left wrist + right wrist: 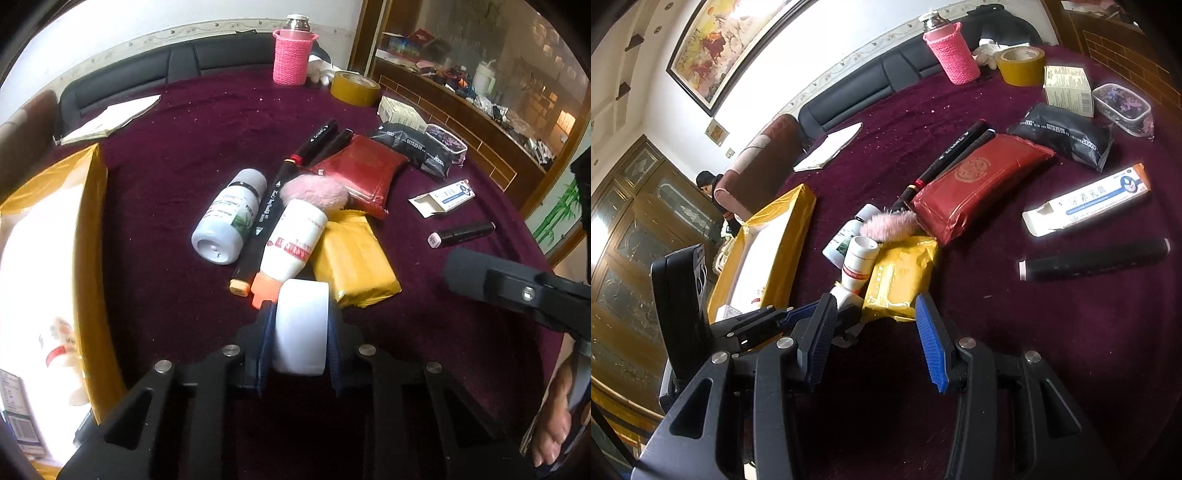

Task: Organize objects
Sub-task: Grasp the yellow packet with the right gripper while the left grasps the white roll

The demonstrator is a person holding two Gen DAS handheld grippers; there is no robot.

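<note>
Sorting has barely begun: left hand-held gripper (301,332) clamps a white squat cylindrical jar (301,330), right hand-held gripper (875,339) gapes empty, clutter ahead.

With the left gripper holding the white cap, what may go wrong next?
1. The left gripper pinches the white cap only at its sides; it may slip out.
2. The cap touches the white bottle with an orange neck, which leans on the yellow packet, so pulling may shift both.
</note>
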